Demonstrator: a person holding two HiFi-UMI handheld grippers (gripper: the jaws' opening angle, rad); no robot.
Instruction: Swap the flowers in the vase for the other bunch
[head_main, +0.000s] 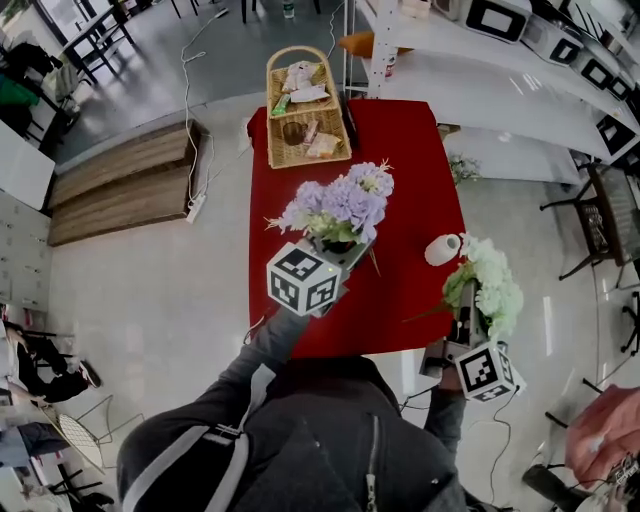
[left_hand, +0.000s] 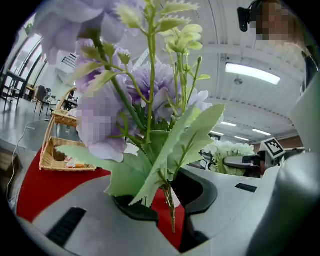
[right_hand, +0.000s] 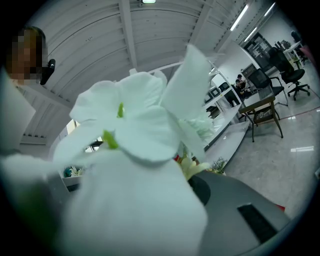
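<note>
My left gripper (head_main: 345, 258) is clamped on the purple bunch (head_main: 345, 205) above the red surface (head_main: 400, 150). My right gripper (head_main: 466, 322) is clamped on the white bunch (head_main: 490, 280), near the seemingly empty vase (head_main: 441, 249). I judge I'm mid-swap, and next the new stems need lining up over its mouth.

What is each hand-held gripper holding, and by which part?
The left hand-held gripper holds the purple flowers by their stems. The right hand-held gripper holds the white flowers, apparently by the stems too; petals hide the grip.
</note>
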